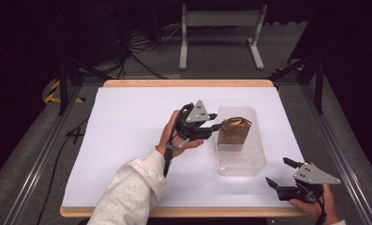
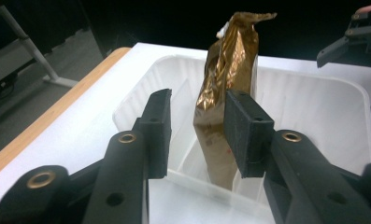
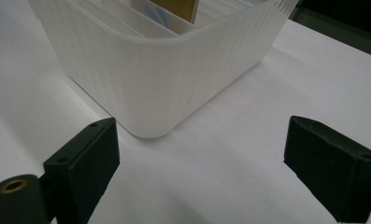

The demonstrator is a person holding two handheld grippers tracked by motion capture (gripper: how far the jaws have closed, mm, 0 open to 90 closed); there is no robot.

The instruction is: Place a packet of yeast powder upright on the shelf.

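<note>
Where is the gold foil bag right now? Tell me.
In the high view the gold foil bag stands upright in the translucent plastic bin, right of table centre, at the left gripper, whose jaws flank it.

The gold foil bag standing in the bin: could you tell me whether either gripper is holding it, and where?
Neither grips it. The left gripper is open, its jaws flanking the gold foil bag's lower half with gaps. The right gripper is open, off to the side.

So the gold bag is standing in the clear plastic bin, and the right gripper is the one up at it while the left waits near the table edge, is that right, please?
Not quite: the hands are swapped. In the high view the left gripper is at the gold bag, which stands in the clear plastic bin, while the right gripper waits open near the table edge.
</note>
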